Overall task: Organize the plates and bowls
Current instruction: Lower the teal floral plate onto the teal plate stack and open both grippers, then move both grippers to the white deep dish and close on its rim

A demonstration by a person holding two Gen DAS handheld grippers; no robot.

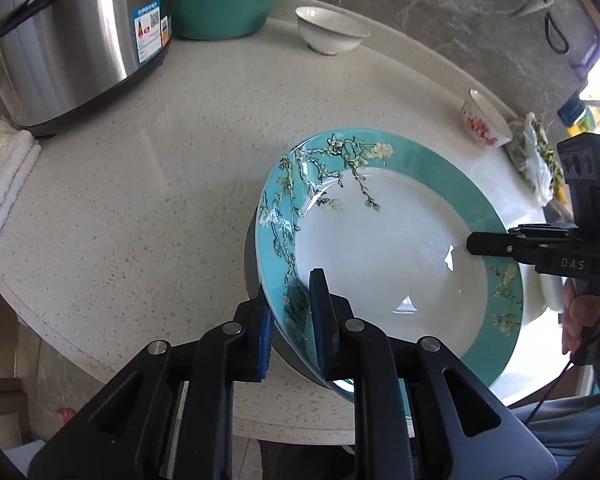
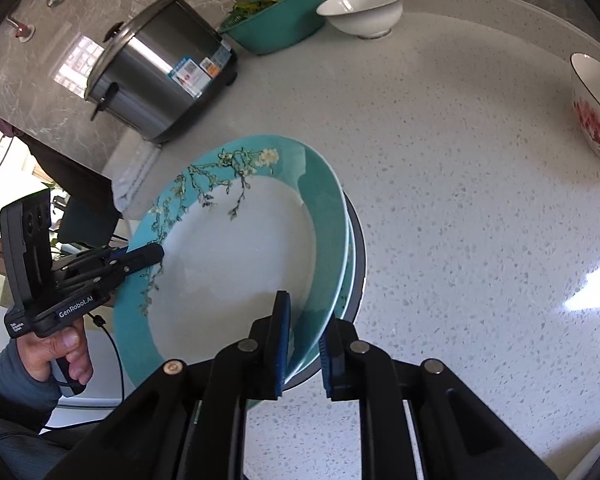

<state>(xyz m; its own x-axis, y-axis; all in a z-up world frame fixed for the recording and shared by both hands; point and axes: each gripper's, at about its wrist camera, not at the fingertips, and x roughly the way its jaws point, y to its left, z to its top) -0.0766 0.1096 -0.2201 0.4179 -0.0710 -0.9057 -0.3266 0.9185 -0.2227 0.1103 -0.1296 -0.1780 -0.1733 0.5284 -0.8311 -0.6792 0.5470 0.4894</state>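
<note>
As tools pinch rims, plate [image 1: 380, 248] tilted.

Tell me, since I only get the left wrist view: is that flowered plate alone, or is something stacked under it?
Observer: The right wrist view shows a second teal plate directly under the top plate.
Operator: Does the right gripper hold only the top one?
Observer: No. It has one pad on the top plate, the other beneath the stack's edge.
Operator: Who holds the left gripper?
Observer: A hand in a grey sleeve.
</note>
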